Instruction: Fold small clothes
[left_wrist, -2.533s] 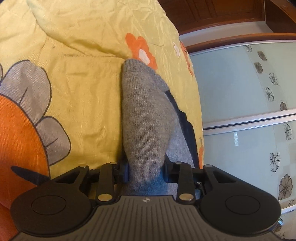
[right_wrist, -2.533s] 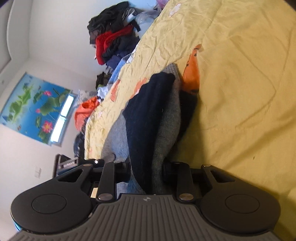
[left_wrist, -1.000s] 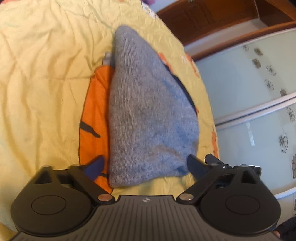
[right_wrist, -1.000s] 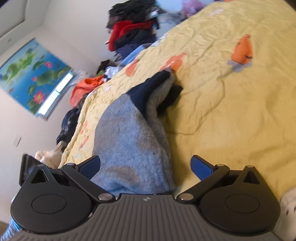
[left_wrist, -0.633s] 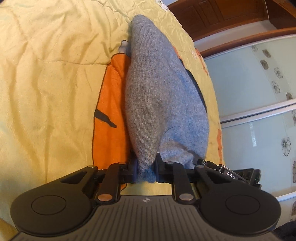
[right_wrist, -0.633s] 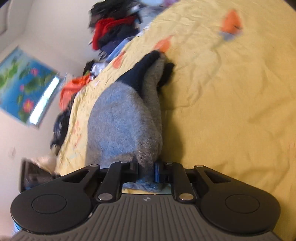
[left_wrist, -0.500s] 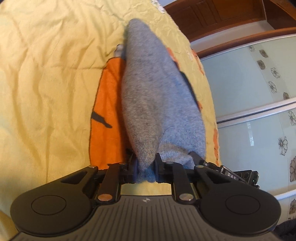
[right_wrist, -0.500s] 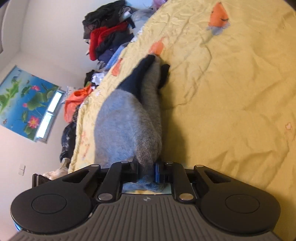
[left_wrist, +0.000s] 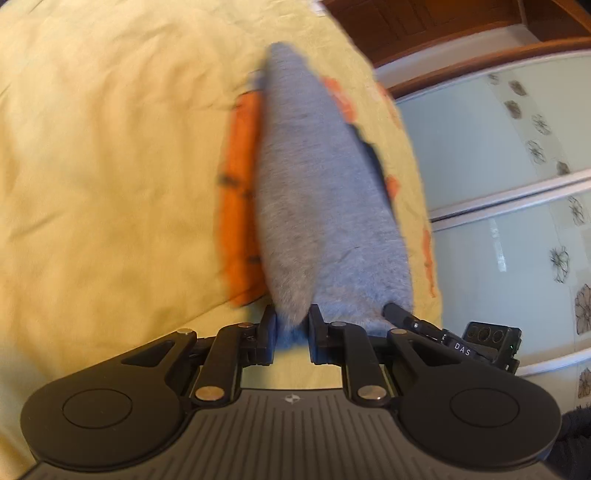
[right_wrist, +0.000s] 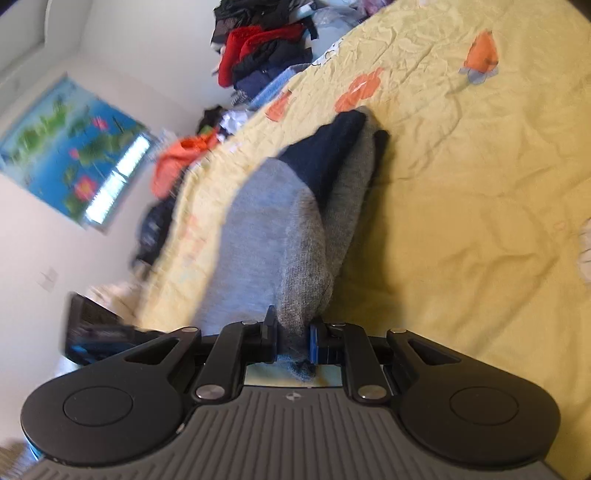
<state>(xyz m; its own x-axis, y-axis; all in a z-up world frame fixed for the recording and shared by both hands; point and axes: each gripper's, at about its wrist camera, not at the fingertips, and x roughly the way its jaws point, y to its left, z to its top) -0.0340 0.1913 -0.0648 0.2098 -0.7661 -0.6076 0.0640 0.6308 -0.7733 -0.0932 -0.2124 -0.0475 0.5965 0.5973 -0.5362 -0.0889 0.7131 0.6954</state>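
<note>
Since a second ago both grippers closed: left gripper (left_wrist: 291, 328), right gripper (right_wrist: 293, 338) fingers pinch grey garment (left_wrist: 317, 206) edge, lifting off bed (right_wrist: 461, 221) to fold.

Grey knit garment (left_wrist: 317, 192), small, with a navy section (right_wrist: 325, 155) at its far end. Lies stretched lengthwise on the yellow bedspread (left_wrist: 110, 147), folded over on itself so the layers stack. Left-wrist view: long tapering grey shape, far tip narrow, near end bunched; dark edge shows along its right side; lies beside and partly over the bedspread's orange print (left_wrist: 240, 192). Right-wrist view: grey upper layer, navy part beyond it, a second grey layer under, resting on the bedspread. Near corners raised off the bedspread; view blurred.
</note>
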